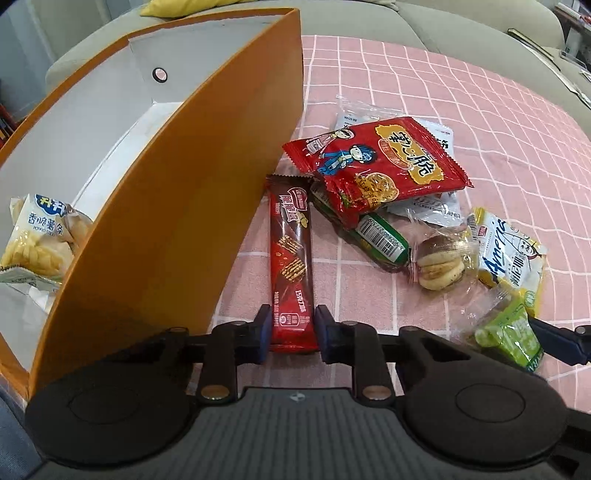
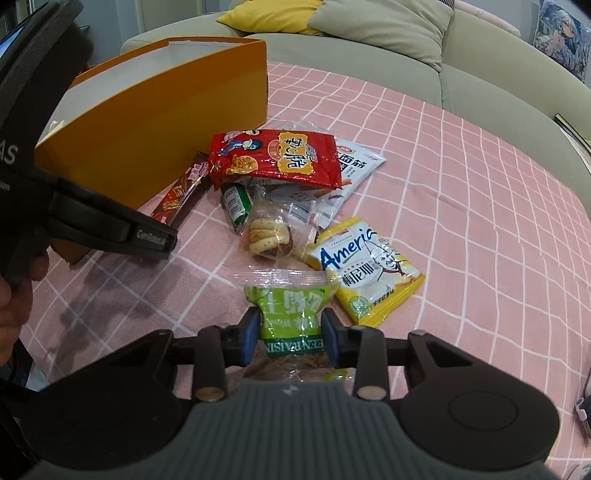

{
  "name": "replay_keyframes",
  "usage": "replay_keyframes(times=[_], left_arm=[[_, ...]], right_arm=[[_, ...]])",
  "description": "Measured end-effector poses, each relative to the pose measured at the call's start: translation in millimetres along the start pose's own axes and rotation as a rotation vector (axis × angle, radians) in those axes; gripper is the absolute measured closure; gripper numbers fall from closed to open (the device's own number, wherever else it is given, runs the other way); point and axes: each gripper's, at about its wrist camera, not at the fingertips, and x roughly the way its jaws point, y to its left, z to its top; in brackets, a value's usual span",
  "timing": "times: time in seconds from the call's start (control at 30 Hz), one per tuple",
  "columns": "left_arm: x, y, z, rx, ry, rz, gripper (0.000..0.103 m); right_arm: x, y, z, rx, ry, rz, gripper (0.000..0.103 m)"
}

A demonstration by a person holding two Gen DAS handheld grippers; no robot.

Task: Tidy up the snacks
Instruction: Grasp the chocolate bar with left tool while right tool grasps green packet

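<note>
Snacks lie in a small heap on a pink checked cloth (image 2: 461, 192), right beside a tall orange box (image 1: 177, 206). The left gripper (image 1: 291, 334) has its two blue fingers pressed on the near end of a long brown and red chocolate wafer bar (image 1: 291, 254). The bar lies flat on the cloth, close along the orange wall of the box, and points away from the camera. The right gripper (image 2: 291, 334) has its fingers squeezed on a green raisin bag (image 2: 288, 314), and the clear plastic of the bag is bunched up between them. Its far end seems to rest on the cloth. In the middle of the heap a big red cracker bag (image 1: 376, 166) sits on top of the others. Under it a green pack with a barcode (image 1: 380, 240) pokes out, and white packets (image 2: 354, 162) stick out behind it. Just beside the green pack is a clear bag of round biscuits (image 1: 443, 262). Next to that lies a yellow and white bag with blue letters (image 2: 365, 269), which is just beside the raisin bag. Inside the box, which is white on the inside, a yellow bag of potato sticks (image 1: 40, 236) leans near the front corner. Behind the cloth there is a grey sofa (image 2: 406, 74) with a yellow cushion (image 2: 269, 14).
</note>
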Motion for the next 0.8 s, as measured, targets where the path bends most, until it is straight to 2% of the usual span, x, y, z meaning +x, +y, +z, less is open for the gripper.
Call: replay_keyframes(times=[0.13,0.27,0.47,0.63,0.7,0.8], left_arm=[[-6,1,-3,0.025,0.026,-0.017,0.077],[-21,4,-9,0.07,0.066,-0.076,0.077],[-39,3,-27,0.208,0.154,-0.165,0.077],[-35,4,-39,0.25,0.193,-0.183,0.074],[-34,7,-40,0.239,0.177,-0.192,0.055],[-36,12,-36,0.213,0.138,-0.214,0.033]], right_arm=[[-5,-2,1,0.02,-0.003,-0.009,0.075],[-10,-4,1,0.058,0.0,-0.011,0.076],[-13,-2,-3,0.075,-0.001,-0.003,0.076],[-11,1,-5,0.072,0.007,0.002,0.076],[-10,1,-6,0.074,0.013,0.005,0.076],[-7,-3,-6,0.082,0.019,0.018,0.075]])
